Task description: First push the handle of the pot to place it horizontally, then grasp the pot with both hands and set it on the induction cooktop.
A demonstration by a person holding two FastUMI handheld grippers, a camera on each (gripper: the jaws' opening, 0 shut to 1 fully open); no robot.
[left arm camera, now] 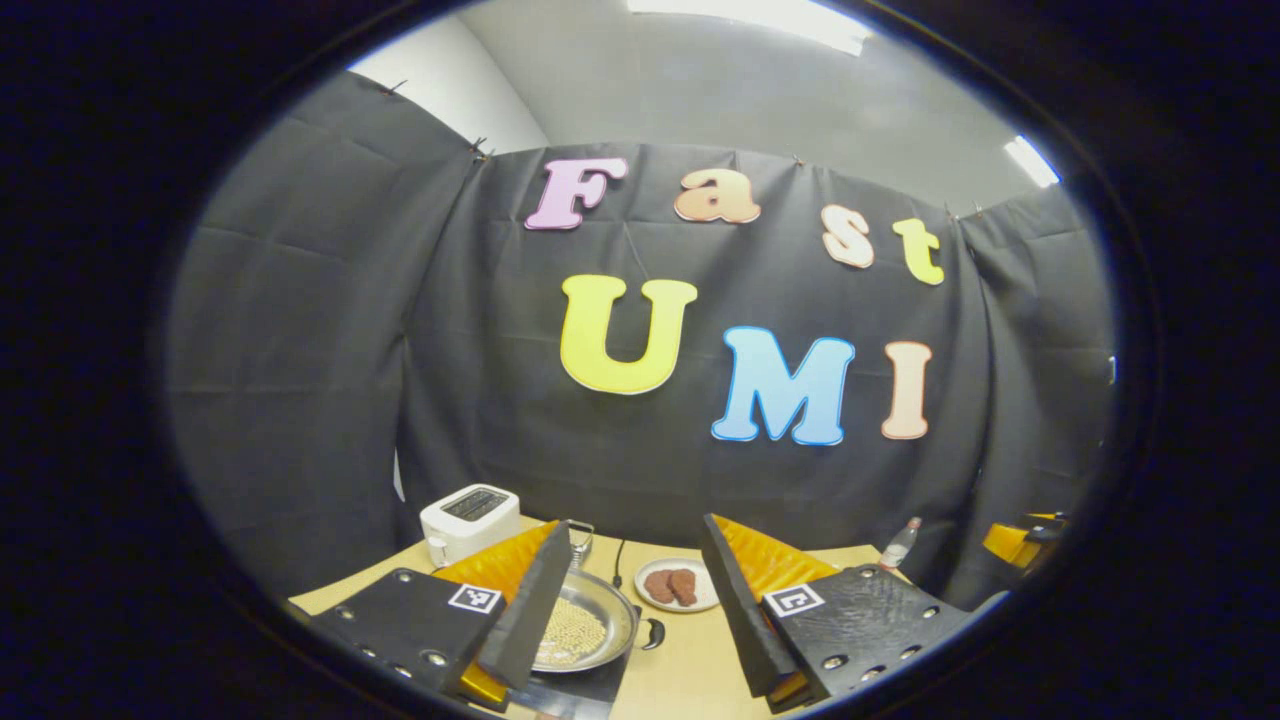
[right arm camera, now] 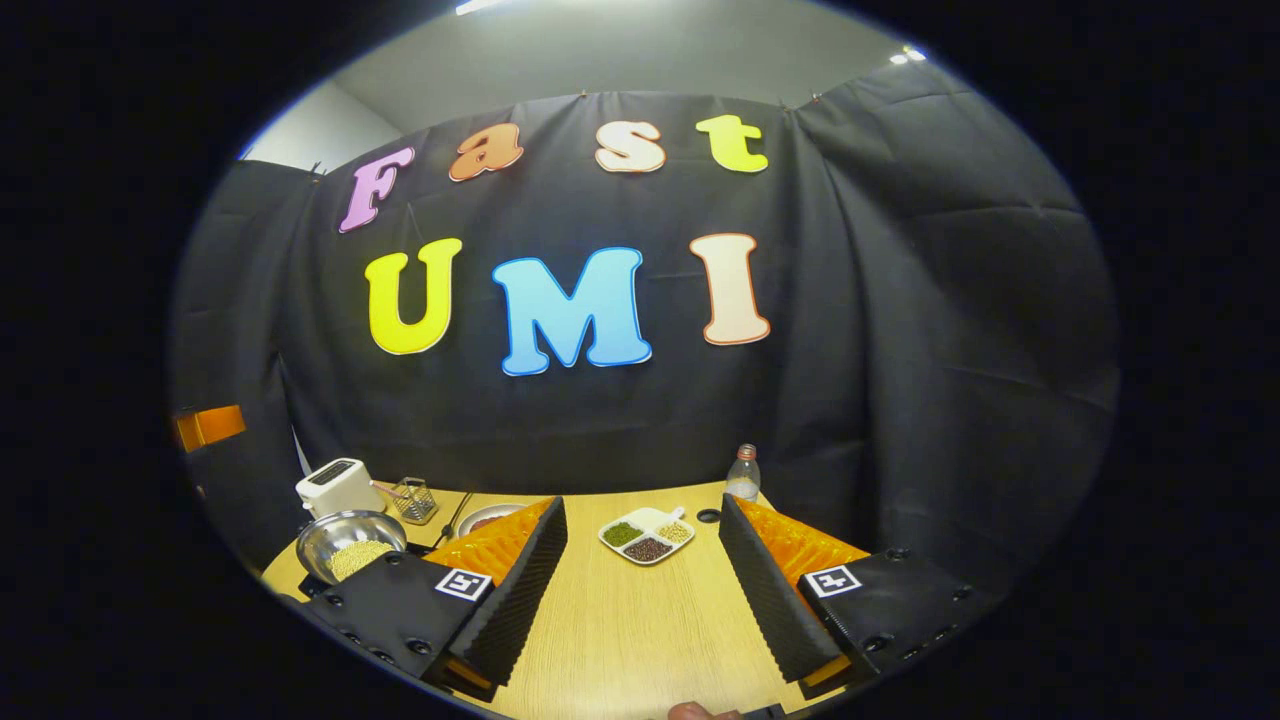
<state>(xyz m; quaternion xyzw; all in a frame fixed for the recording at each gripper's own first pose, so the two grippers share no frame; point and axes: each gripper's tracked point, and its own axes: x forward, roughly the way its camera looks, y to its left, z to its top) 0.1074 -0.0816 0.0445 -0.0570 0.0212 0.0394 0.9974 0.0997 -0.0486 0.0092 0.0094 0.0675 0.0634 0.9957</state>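
Observation:
The pot (left arm camera: 590, 625) is a shiny metal bowl-shaped pan holding pale beans. In the left gripper view it lies low between my left gripper's fingers, partly hidden by the left finger (left arm camera: 525, 610). Its short black handle (left arm camera: 652, 633) points right. A black flat slab, apparently the induction cooktop (left arm camera: 575, 692), lies under it. My left gripper (left arm camera: 635, 528) is open above the pot and holds nothing. In the right gripper view the pot (right arm camera: 350, 545) sits at the table's left end, well left of my right gripper (right arm camera: 641, 505), which is open over bare table.
On the wooden table (right arm camera: 620, 620) stand a white toaster (right arm camera: 338, 485), a wire basket (right arm camera: 412, 500), a plate of brown patties (left arm camera: 678, 585), a divided dish of beans (right arm camera: 648, 535) and a bottle (right arm camera: 742, 475). A fingertip (right arm camera: 690, 712) shows at the bottom edge.

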